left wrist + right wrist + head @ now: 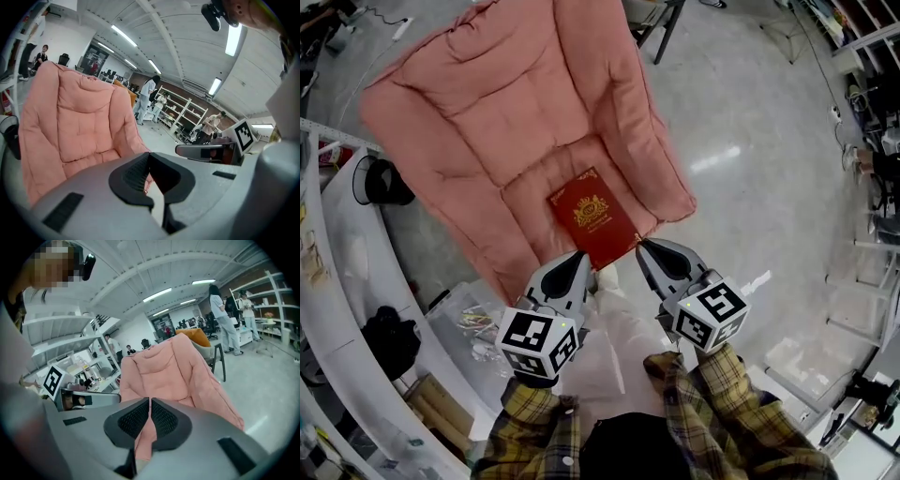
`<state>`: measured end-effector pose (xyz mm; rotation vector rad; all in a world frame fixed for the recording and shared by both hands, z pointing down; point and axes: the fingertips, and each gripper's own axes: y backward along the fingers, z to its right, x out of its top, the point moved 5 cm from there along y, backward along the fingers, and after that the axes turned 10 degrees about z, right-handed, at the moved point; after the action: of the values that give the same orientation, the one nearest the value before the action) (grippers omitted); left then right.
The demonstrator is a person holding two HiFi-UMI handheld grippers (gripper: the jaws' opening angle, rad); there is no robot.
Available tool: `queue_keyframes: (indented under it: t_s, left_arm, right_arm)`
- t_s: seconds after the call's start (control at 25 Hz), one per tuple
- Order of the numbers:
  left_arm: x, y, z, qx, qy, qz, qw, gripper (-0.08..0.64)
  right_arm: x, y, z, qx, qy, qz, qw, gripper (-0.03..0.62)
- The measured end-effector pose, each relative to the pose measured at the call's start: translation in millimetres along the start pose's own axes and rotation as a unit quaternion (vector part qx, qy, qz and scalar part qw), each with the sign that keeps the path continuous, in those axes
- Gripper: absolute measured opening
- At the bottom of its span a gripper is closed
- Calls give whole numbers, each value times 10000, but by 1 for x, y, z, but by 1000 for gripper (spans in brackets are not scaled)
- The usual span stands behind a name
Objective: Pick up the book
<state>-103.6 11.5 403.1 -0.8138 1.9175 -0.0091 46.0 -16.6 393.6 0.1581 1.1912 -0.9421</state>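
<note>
A dark red book (592, 217) with a gold emblem lies flat on the seat of a pink padded chair (525, 122), close to the seat's front edge. My left gripper (579, 253) hangs just short of the book's near left corner, jaws together and empty. At the near right corner is my right gripper (638, 242), also shut with nothing in it. In the left gripper view the left gripper (149, 154) points at the pink chair (75, 122). The right gripper (150, 399) faces the chair (164, 366) too. Neither gripper view shows the book clearly.
White curved shelving (337, 244) stands at the left, with a black bundle (389, 342) and clear bags (469, 323) near it. Black chair legs (661, 28) stand behind the pink chair. Grey floor lies to the right. People and shelves (187, 112) are far off.
</note>
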Motion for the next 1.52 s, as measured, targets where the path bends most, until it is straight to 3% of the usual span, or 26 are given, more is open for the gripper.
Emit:
queue_keyframes:
  t_s: [0.24, 0.6, 0.76, 0.96, 1.28, 1.52]
  left_arm:
    - [-47, -25, -27, -13, 95, -350, 9993, 4]
    - [-106, -72, -38, -150, 301, -485, 9983, 5]
    - [-137, -75, -40, -159, 375, -671, 9969, 5]
    - [-166, -73, -41, -70, 521, -829, 9952, 3]
    - [-184, -80, -43, -142, 497, -947, 9942, 4]
    - [-190, -85, -47, -106, 488, -982, 9939, 3]
  right_arm:
    - [-64, -11, 41, -450, -576, -117, 9973, 18]
    - [-141, -19, 100, -892, -957, -300, 9909, 25]
    - [-176, -24, 120, -993, -1340, -333, 9854, 140]
    - [-212, -26, 144, -1114, -1648, -455, 9790, 226]
    - [-267, -46, 168, -1283, -2029, -925, 9663, 313]
    - [-295, -57, 181, -1098, -2531, -1111, 9548, 362]
